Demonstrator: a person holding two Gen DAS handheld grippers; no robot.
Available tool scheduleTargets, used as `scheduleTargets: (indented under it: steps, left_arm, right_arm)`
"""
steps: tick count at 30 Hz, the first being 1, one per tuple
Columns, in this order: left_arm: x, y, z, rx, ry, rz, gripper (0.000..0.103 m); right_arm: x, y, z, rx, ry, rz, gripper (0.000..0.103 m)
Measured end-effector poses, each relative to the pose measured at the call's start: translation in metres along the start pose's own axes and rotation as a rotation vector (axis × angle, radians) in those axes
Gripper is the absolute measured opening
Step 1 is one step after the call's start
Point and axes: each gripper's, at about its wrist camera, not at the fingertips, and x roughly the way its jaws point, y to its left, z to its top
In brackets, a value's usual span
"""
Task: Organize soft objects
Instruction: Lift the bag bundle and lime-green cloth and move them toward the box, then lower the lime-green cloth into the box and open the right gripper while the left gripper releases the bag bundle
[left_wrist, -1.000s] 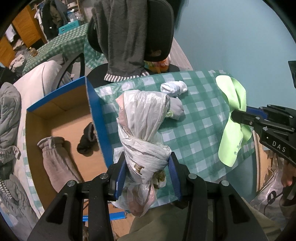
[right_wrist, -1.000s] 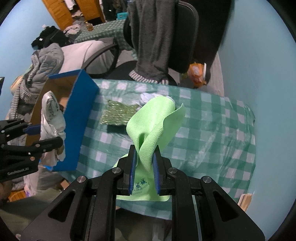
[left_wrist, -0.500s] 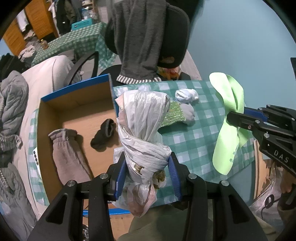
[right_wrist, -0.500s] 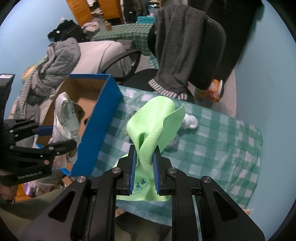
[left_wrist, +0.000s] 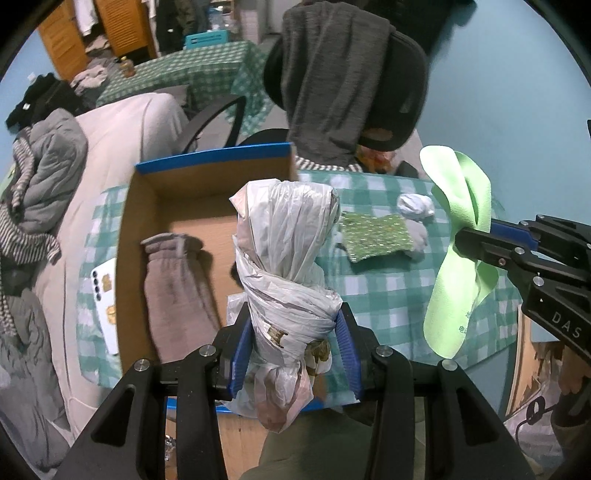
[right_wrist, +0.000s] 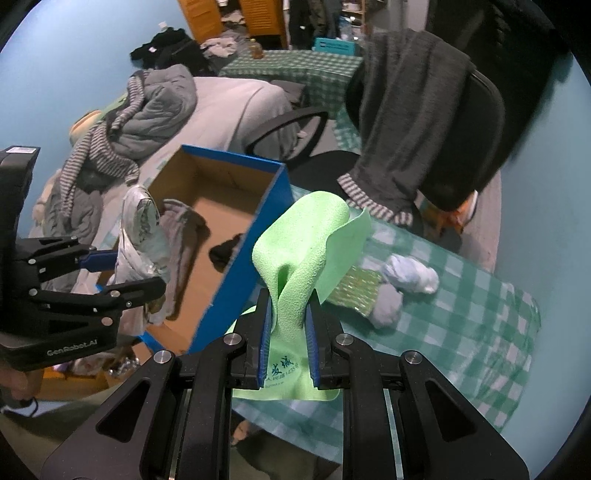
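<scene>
Left tool (left_wrist: 293, 343) clamps knotted plastic bag (left_wrist: 288, 258) | right tool (right_wrist: 288, 325) pinches green cloth (right_wrist: 306, 240) | lower each inside the box (left_wrist: 214, 158) before you release.

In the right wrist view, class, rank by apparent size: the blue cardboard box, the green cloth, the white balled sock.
1. Blue cardboard box
2. Bright green cloth, though nearness to the camera enlarges it
3. White balled sock

The crinkled white plastic bag (left_wrist: 291, 273) looks thin and glossy. The lime-green microfibre cloth (right_wrist: 306, 254) is matt and finely pebbled. The blue-edged brown cardboard box (left_wrist: 207, 162) is dull.
</scene>
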Motion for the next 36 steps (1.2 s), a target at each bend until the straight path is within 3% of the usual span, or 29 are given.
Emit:
scheduleTargets:
  steps: [17, 36]
  left_arm:
    - [0.003, 0.07, -0.014, -0.14, 0.005, 0.052, 0.043]
    - [0.031, 0.117, -0.019, -0.217, 0.061, 0.066, 0.044]
  right_arm:
    - [0.04, 0.06, 0.039, -0.113, 0.016, 0.092, 0.017]
    - [0.094, 0.101, 0.06, -0.162, 0.1, 0.146, 0.017]
